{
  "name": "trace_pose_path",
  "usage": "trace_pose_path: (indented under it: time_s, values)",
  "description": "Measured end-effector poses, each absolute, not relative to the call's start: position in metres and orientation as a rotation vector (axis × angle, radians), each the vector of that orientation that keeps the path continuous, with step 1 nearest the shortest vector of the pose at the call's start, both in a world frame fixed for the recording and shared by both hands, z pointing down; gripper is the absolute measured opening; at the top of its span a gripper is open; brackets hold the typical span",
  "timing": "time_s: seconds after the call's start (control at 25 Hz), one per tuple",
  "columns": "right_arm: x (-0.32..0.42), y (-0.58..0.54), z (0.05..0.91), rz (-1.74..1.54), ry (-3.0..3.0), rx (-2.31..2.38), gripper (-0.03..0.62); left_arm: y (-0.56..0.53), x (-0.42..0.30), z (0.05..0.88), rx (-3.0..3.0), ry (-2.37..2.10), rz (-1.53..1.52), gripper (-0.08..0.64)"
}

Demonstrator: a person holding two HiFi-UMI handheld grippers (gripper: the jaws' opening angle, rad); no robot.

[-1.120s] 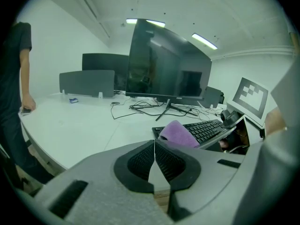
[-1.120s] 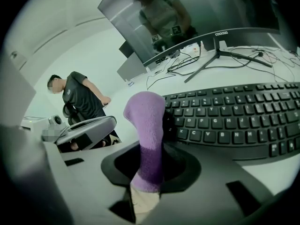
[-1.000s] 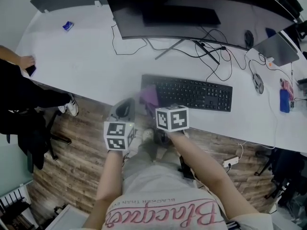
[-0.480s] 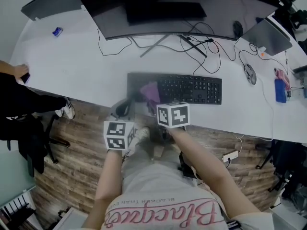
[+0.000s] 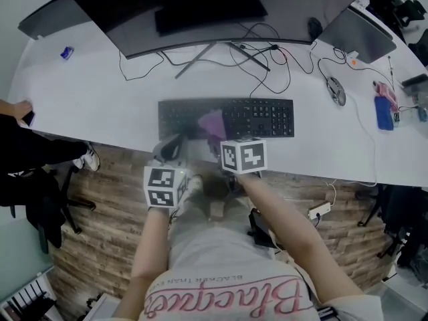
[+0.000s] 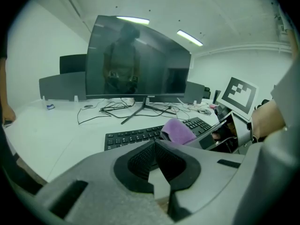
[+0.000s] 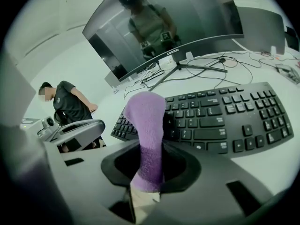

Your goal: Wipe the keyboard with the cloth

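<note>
A: What is closest to us?

B: The two grippers. The left gripper (image 6: 154, 143) is shut tight, and nothing is in it. It hangs just in front of the keyboard (image 5: 267, 118), near its left end, by the edge of the desk (image 5: 100, 105). I can't tell if it touches.

A: And the other one?

B: The right gripper (image 7: 148, 172) squeezes the cloth (image 7: 145, 118). The cloth is purple. It sticks out past the jaws like a fat thumb.

A: Where is the cloth now?

B: Its end is down on the keys (image 7: 234, 107), a bit left of the middle of the keyboard.

A: Did something just change?

B: Yes. A second ago the cloth was right at the left end of the keyboard. Now it is further along the keys, to the right. The left gripper has come along too. It was out past the left corner, and now it is in front of the left part.

A: So what does that mean?

B: I think the wipe is going on, from left to right. The left part has likely had its rub. The middle and the right side with the number keys still need one.

A: What should the cloth do next?

B: My guess is to slide on to the right and stay flat on the keys.

A: What is behind the keyboard?

B: Loose cables (image 5: 261, 52) lie on the desk. Behind them stands a big dark monitor (image 5: 200, 19). The cloth is well apart from both.
</note>
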State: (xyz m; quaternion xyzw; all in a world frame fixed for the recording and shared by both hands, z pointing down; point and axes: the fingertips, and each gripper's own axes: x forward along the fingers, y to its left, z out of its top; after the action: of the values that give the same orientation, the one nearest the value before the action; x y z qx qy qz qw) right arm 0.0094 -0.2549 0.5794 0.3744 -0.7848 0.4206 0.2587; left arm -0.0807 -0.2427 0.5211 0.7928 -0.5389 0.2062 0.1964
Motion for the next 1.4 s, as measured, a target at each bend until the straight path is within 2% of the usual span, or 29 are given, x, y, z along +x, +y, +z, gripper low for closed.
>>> trace_pose_path:
  time_s: [1.4]
  values:
    - [0.230, -0.281, 0.577, 1.118, -2.045, 1.243, 0.092, -0.254, 0.076, 0.527, 2.314, -1.415, 0.612, 0.008]
